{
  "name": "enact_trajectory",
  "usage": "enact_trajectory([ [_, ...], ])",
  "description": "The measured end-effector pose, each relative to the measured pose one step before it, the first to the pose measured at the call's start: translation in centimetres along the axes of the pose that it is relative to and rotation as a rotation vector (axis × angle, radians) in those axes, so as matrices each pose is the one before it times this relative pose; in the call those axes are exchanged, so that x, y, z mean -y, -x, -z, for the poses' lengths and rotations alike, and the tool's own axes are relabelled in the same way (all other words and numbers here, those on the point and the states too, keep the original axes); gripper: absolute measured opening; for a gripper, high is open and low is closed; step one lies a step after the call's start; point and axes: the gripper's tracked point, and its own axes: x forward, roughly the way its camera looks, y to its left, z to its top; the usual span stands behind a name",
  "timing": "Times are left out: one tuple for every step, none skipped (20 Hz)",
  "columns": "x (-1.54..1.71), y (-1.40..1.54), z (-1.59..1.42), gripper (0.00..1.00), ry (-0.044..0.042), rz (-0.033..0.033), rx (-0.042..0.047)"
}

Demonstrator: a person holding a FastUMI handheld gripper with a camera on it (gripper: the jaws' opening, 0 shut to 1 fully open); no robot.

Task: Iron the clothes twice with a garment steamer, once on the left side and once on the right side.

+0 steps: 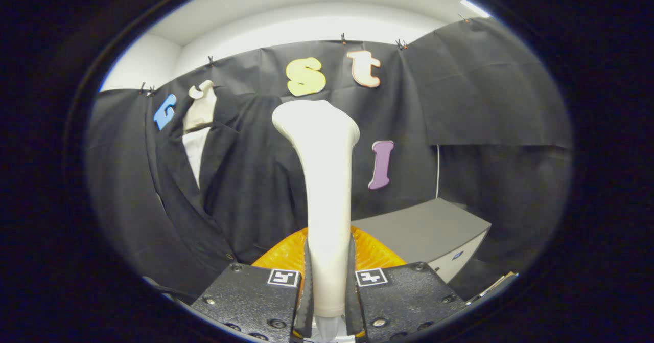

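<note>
- Dark suit jacket (240, 179): hangs against the booth's cloth wall, ahead and to the left of the gripper. Matte woven fabric, long soft folds, lapels open over a white shirt front (195, 154). Two small buttons low on the front edge. Pale mannequin neck or hanger top (202, 105) above the collar.
- Grey box (434, 230): flat-topped cabinet with a paler front, ahead and to the right, well apart from the jacket. Smooth, hard-edged.
- Garment steamer (324, 189): cream plastic, glossy, smooth. Long axis runs straight up from between the fingers; narrow handle widens to a flared, rounded head at the top.
- Key relation: the steamer head stands upright in front of the jacket's right half, the jacket body lying left of it. How close the head is to the cloth I cannot tell. Judgement: the coming stroke needs the head brought against one side of the jacket front and run along its length.
- Orange ribbed piece (286, 253): translucent, fan-shaped, behind the steamer handle, just above the fingers.
- Gripper (327, 302): clenched on the steamer handle, both fingers pressing its sides low down. Textured plates with screws; a small square marker on each.
- Thin white cord (438, 172): hangs down the wall above the box.
</note>
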Motion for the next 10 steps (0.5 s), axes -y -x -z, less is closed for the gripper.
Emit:
enact_trajectory([
  [-0.884, -0.178, -0.678, 0.27, 0.01826, -0.00340, 0.03499],
  [-0.722, -0.035, -0.717, 0.27, 0.01012, -0.00142, 0.03309],
  [-1.043, -0.165, -0.577, 0.27, 0.01158, -0.00734, 0.02870],
  [-1.087, -0.329, -0.487, 0.27, 0.00552, -0.00823, 0.02849],
  [-0.717, -0.339, -0.448, 0.27, 0.00586, -0.00459, 0.02366],
  [-0.729, -0.503, -0.443, 0.27, 0.00878, 0.00020, 0.02402],
  [-0.685, -0.448, -0.390, 0.27, 0.00555, 0.00253, 0.01988],
  [-0.749, -0.521, -0.398, 0.27, 0.00606, 0.00007, 0.01855],
  [-0.790, -0.579, -0.348, 0.27, 0.00943, -0.00139, 0.02042],
  [-0.622, -0.591, -0.454, 0.27, 0.01274, -0.00084, 0.02073],
])
